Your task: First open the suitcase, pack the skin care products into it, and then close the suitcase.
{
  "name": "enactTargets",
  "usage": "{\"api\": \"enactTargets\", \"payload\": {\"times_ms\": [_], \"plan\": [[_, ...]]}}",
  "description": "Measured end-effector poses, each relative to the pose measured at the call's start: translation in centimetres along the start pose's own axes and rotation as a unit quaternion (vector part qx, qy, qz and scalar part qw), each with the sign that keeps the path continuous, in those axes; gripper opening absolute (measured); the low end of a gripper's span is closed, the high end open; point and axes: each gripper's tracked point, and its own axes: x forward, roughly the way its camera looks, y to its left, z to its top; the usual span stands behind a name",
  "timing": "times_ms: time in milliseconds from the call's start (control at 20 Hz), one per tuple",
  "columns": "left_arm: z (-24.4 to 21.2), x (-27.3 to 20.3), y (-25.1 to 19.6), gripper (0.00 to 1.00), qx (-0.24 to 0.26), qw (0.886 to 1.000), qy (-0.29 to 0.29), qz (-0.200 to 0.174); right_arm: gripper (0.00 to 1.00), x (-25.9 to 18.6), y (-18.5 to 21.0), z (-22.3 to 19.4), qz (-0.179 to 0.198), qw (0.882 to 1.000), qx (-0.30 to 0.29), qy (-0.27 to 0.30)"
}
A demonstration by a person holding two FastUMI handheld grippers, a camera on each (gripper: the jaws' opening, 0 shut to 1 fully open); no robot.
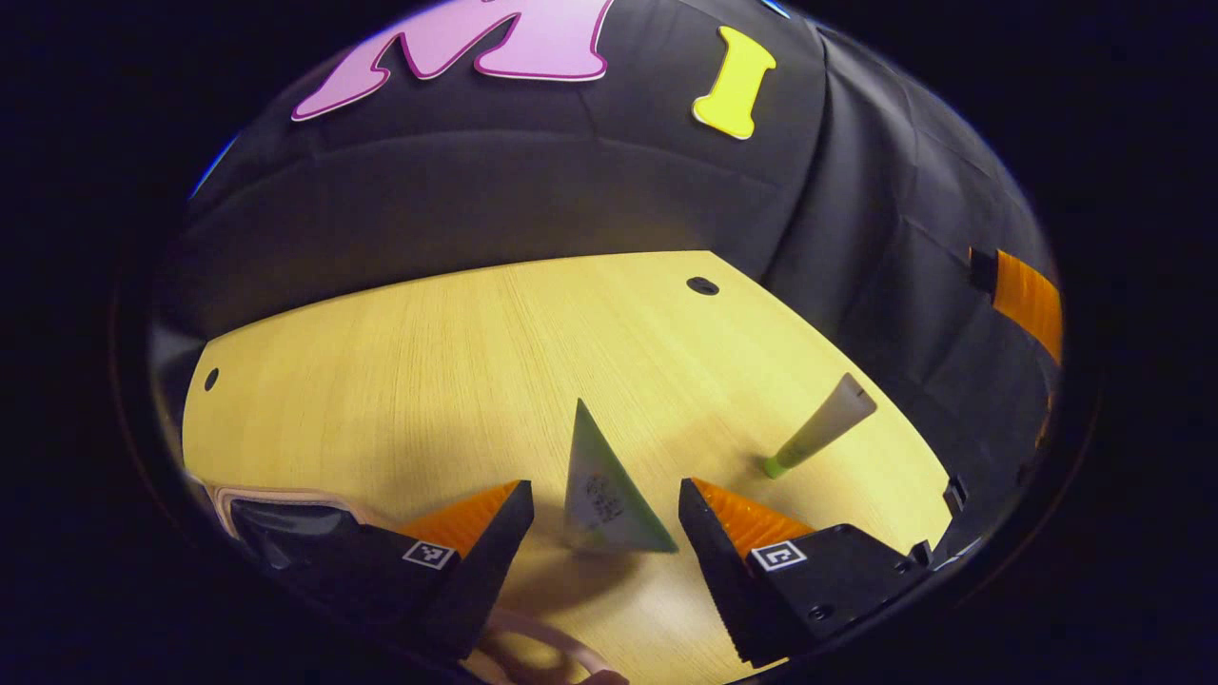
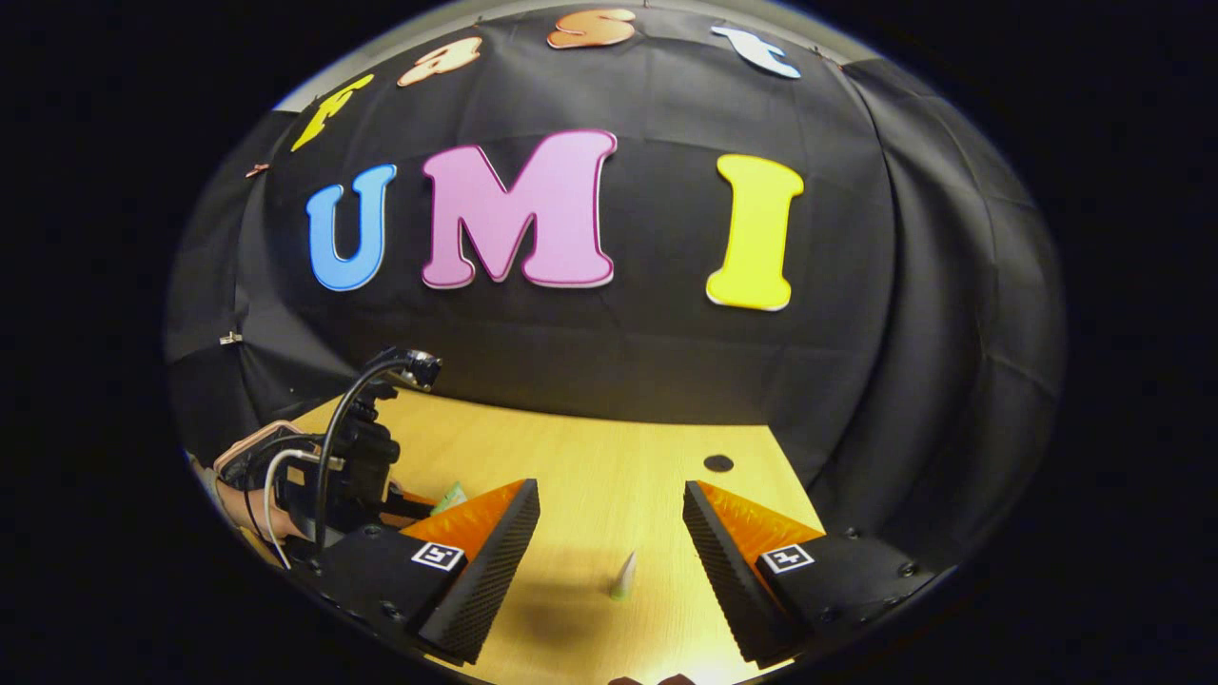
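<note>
Tubes wait on the tabletop [image 1: 428,362]
Left tongs [image 1: 605,518] wide around a standing tube [image 1: 604,490]. Right tongs [image 2: 611,521] wide over a small tube [image 2: 624,577].

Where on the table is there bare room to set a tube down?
The light wooden table is bare across its far half, up to the black cloth wall. It is crowded near the left gripper, around the standing green-and-white tube, the second pale tube with green cap and the suitcase edge.

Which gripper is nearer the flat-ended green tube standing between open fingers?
Left. The left gripper has its open fingers on either side of the upright flat-ended green tube, not yet touching. The right gripper hovers apart, facing a smaller green-capped tube.
</note>
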Motion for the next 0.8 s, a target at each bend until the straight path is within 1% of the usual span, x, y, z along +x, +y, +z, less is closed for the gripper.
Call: {"api": "enactTargets", "payload": {"times_ms": [50, 100, 150, 200, 250, 350, 500, 550, 600, 650, 700, 750, 800], "plan": [[-0.3, 0.6, 0.3, 0.97, -0.005, 1.000, 0.002, 0.009, 0.96, 0.8, -0.2, -1.3, 0.003, 1.000, 0.004, 0.015], [0.1, -0.2, 0.8, 0.76, -0.013, 0.999, 0.001, 0.030, 0.97, 1.6, -0.2, -2.6, 0.008, 1.000, 0.011, 0.026], [0.1, 1.0, 0.7, 0.55, -0.022, 0.999, 0.001, 0.035, 0.96, 2.4, -0.4, -3.9, 0.009, 0.999, 0.016, 0.039], [0.2, 0.4, 0.4, 0.35, -0.035, 0.999, 0.007, 0.025, 0.96, 3.2, -0.7, -5.6, 0.008, 0.998, 0.021, 0.056], [0.7, 0.0, 0.3, 0.33, -0.043, 0.999, 0.006, 0.014, 0.97, 3.9, -0.6, -7.4, 0.012, 0.997, 0.028, 0.076], [1.7, -1.6, 0.7, 0.32, -0.032, 0.999, 0.000, 0.016, 0.96, 5.6, -0.8, -10.9, 0.011, 0.992, 0.035, 0.118], [2.3, -6.4, 0.8, 0.32, -0.036, 0.999, -0.008, 0.015, 0.97, 7.5, -0.7, -15.4, 0.012, 0.984, 0.043, 0.170], [2.6, -8.2, 1.4, 0.32, -0.043, 0.999, -0.010, 0.017, 0.98, 8.0, -0.4, -16.5, 0.017, 0.982, 0.051, 0.183], [2.6, -9.7, 2.4, 0.32, -0.048, 0.999, -0.010, 0.025, 0.96, 8.3, -0.1, -18.0, 0.027, 0.976, 0.058, 0.208], [2.5, -11.2, 3.7, 0.29, -0.049, 0.998, -0.007, 0.038, 0.60, 8.2, -0.1, -17.5, 0.025, 0.974, 0.076, 0.210], [1.7, -13.1, 5.5, 0.36, -0.047, 0.997, 0.003, 0.058, 0.24, 8.2, 0.1, -17.0, 0.019, 0.976, 0.082, 0.203], [1.0, -14.6, 7.1, 0.36, -0.045, 0.996, 0.012, 0.078, 0.31, 8.3, 0.6, -16.4, 0.025, 0.977, 0.085, 0.195], [-0.7, -16.8, 9.2, 0.32, -0.043, 0.994, 0.029, 0.096, 0.25, 7.8, 1.2, -15.6, 0.029, 0.978, 0.091, 0.187]]}}
